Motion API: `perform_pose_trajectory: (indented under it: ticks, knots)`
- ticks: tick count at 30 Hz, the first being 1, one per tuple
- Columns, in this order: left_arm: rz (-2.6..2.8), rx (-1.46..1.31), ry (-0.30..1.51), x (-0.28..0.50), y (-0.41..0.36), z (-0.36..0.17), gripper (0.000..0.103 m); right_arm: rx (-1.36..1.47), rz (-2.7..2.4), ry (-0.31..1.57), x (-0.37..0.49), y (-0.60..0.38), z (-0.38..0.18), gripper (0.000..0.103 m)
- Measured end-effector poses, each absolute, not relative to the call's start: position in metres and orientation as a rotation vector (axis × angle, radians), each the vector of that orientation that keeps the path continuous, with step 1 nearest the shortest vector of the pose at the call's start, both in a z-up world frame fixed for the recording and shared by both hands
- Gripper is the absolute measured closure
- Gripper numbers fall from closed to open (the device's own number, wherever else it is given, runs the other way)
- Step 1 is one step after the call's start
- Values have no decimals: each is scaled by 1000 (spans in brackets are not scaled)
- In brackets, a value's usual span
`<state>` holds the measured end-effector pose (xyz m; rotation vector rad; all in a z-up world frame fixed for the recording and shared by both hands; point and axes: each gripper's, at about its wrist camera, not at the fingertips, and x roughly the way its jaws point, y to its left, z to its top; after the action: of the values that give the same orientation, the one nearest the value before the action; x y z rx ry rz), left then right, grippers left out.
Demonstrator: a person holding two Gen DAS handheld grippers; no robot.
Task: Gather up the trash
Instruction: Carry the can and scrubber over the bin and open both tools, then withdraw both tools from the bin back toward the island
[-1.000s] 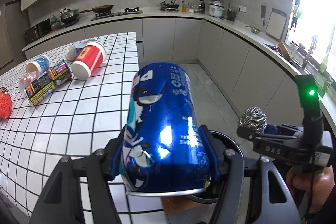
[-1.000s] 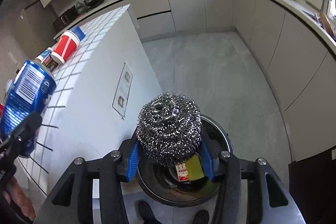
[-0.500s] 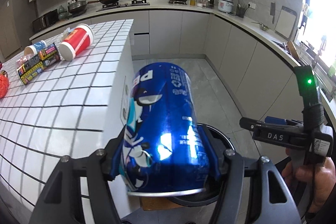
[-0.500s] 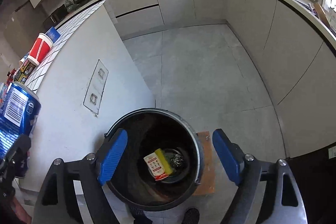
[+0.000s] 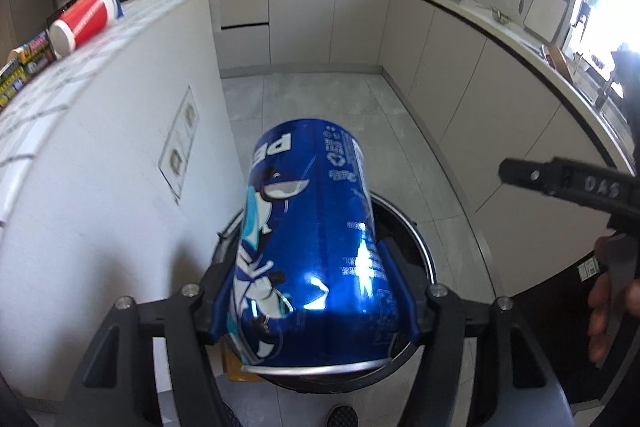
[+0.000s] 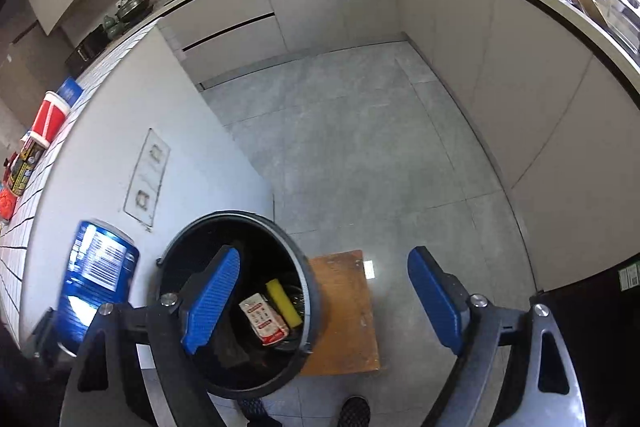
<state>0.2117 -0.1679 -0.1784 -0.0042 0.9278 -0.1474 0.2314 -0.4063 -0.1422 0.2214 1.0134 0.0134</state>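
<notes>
1. Right now left gripper point(image 5: 314, 301) is clamped on the blue Pepsi can point(image 5: 310, 247), thin glossy aluminium, tilted over the black round trash bin point(image 6: 310, 291), presumably for a drop.
2. Right gripper point(image 6: 324, 301) is empty, jaws opening, nothing between the ribbed blue pads point(image 6: 214, 293).
3. Bin holds a yellow sponge point(image 6: 282, 301) and a small carton point(image 6: 264, 319).
4. More trash remains on the tiled counter point(image 5: 80, 67): a red paper cup point(image 5: 82, 23).

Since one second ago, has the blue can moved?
Yes. The blue can, held in the left gripper, left the tiled counter and now hangs over the black bin.
</notes>
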Motion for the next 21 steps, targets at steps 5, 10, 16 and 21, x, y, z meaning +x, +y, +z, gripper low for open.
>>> perform_pose_trajectory:
  ticks: [5, 10, 16, 21]
  knots:
    - [-148, 7, 954, 214, -178, -190, 38, 229, -1, 1025, 232, -423, -148, 15]
    - [-109, 38, 1011, 222, -187, -205, 19, 221, 3, 1031, 236, -428, -150, 15]
    - [-105, 26, 955, 217, -187, -180, 3, 229, -2, 1022, 237, -431, -145, 15]
    - [-100, 31, 924, 218, -182, -162, 3, 227, 9, 1005, 239, -427, -133, 14]
